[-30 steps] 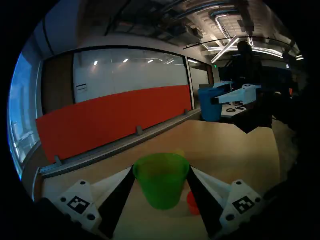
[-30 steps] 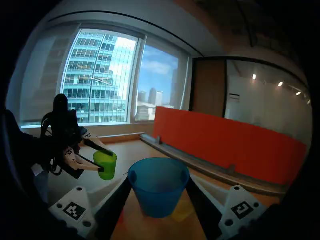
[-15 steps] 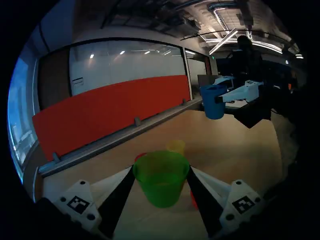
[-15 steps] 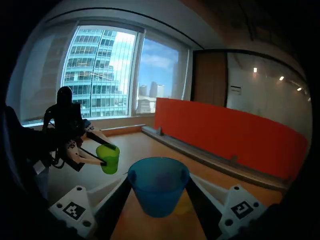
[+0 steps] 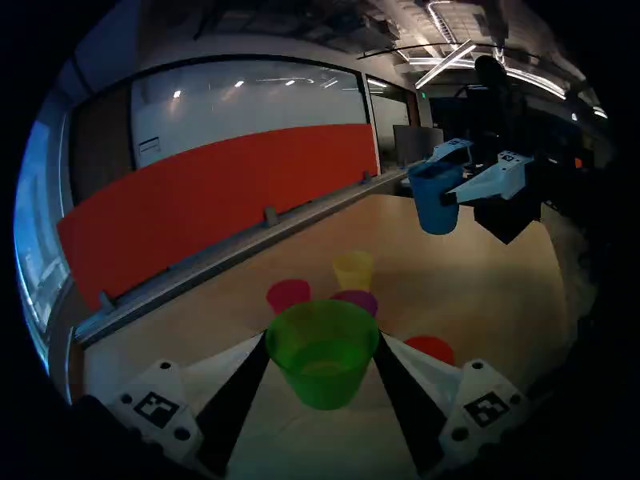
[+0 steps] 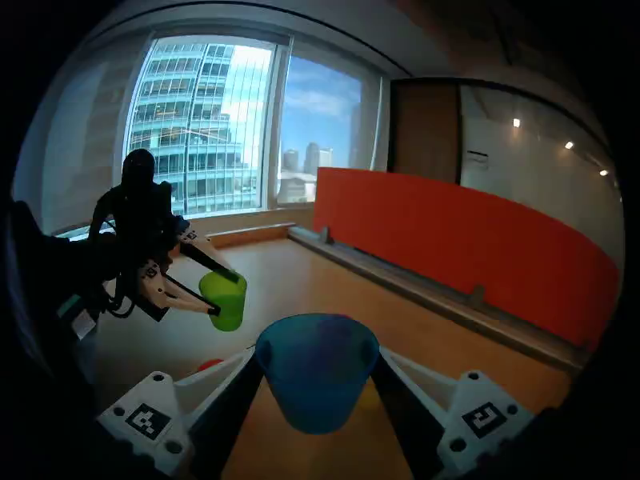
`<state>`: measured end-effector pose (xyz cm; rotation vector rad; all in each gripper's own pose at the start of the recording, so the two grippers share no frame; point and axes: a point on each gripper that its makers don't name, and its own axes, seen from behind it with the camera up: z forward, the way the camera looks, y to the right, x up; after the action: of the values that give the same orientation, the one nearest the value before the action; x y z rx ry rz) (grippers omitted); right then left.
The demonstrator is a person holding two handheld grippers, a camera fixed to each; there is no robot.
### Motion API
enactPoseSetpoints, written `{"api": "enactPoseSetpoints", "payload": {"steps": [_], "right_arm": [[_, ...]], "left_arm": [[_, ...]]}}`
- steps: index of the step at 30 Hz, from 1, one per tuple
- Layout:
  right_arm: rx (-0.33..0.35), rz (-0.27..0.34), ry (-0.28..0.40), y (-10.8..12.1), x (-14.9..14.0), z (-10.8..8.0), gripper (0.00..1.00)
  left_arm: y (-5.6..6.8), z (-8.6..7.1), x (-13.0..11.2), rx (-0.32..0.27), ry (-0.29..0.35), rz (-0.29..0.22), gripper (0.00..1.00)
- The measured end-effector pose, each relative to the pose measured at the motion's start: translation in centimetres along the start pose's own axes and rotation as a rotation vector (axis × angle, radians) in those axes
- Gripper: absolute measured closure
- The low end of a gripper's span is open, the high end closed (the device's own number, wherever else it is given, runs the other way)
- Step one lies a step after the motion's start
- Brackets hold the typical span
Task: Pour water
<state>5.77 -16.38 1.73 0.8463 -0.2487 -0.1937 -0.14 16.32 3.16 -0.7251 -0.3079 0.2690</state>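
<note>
In the left gripper view my left gripper (image 5: 322, 364) is shut on a green cup (image 5: 322, 352), held upright above the wooden table (image 5: 480, 272) with a little liquid in its bottom. Farther off at the upper right, my right gripper (image 5: 462, 182) holds a blue cup (image 5: 434, 198) in the air. In the right gripper view the right gripper (image 6: 317, 376) is shut on that blue cup (image 6: 317, 370), upright. To the left there, the left gripper (image 6: 210, 288) carries the green cup (image 6: 224, 299).
On the table below the green cup stand a pink cup (image 5: 288, 294), a yellow cup (image 5: 354, 269), a purple cup (image 5: 357, 301) and a red cup (image 5: 430, 349). An orange panel (image 5: 208, 192) on a metal rail lines the table's far edge. Large windows (image 6: 200, 128) lie behind the left gripper.
Both grippers have lifted and tipped their view downward, bringing the cups on the table into sight. The blue cup has come lower and nearer the green cup.
</note>
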Motion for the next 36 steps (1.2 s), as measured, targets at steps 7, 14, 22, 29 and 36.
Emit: {"api": "enactPoseSetpoints", "payload": {"steps": [7,14,22,29,36], "right_arm": [[0.009,-0.016,-0.056,-0.2,-2.3,0.8,0.09],[0.014,-0.014,-0.105,-0.3,-4.5,1.9,0.09],[0.021,0.0,-0.153,-0.3,-6.9,2.9,0.09],[0.029,0.007,-0.187,-0.2,-8.8,3.6,0.09],[0.036,-0.002,-0.209,-0.4,-10.1,4.1,0.09]], "left_arm": [[0.1,0.5,-1.5,-0.008,-0.044,0.007,0.12],[0.3,0.8,-3.5,-0.026,-0.094,0.006,0.12],[0.4,1.4,-5.8,-0.048,-0.159,0.001,0.12],[0.8,2.0,-7.5,-0.083,-0.213,-0.004,0.12],[1.1,2.6,-8.8,-0.102,-0.246,-0.006,0.12]]}}
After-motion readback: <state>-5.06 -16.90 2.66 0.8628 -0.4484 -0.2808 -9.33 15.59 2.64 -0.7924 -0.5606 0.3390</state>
